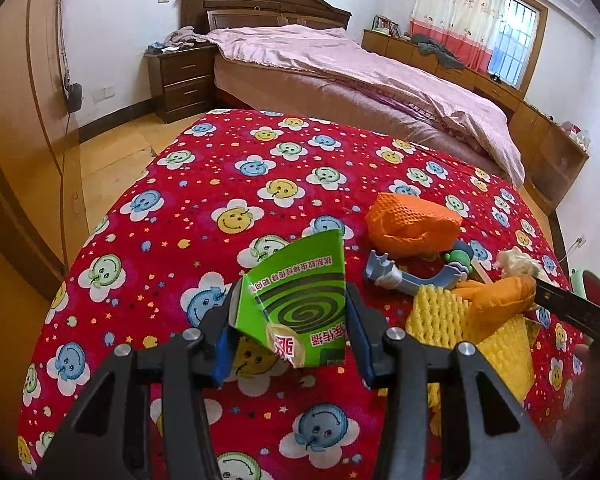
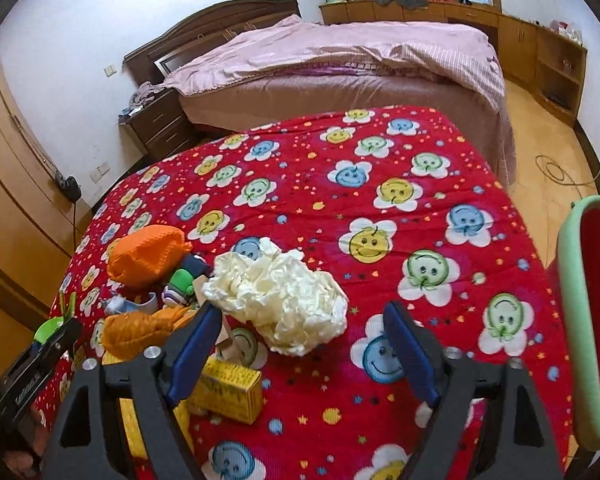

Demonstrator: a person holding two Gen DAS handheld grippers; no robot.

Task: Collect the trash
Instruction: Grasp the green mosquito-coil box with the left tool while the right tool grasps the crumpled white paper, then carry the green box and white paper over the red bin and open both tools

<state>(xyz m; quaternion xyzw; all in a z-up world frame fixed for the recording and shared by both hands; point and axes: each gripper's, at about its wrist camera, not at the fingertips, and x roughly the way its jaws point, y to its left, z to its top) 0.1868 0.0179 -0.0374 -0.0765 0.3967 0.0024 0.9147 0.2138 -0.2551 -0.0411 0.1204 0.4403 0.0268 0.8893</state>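
Note:
My left gripper (image 1: 294,312) is shut on a torn green mosquito-coil box (image 1: 300,300) and holds it above the red smiley-flower cloth (image 1: 220,168). My right gripper (image 2: 300,320) is open and empty, with a crumpled cream paper wad (image 2: 280,296) lying between and just beyond its fingers. To its left lie an orange mesh net (image 2: 148,256), a second orange piece (image 2: 136,330), a small yellow box (image 2: 230,390) and a green-and-blue toy (image 2: 180,284). In the left wrist view the orange net (image 1: 414,224), a yellow foam net (image 1: 440,314) and a blue plastic piece (image 1: 412,280) lie to the right.
A green-rimmed red bin (image 2: 592,320) stands at the table's right edge. A bed with pink bedding (image 1: 360,72) lies beyond the table, with a nightstand (image 1: 182,80) and wooden cabinets (image 1: 540,140). The left gripper (image 2: 40,364) shows at the far left of the right wrist view.

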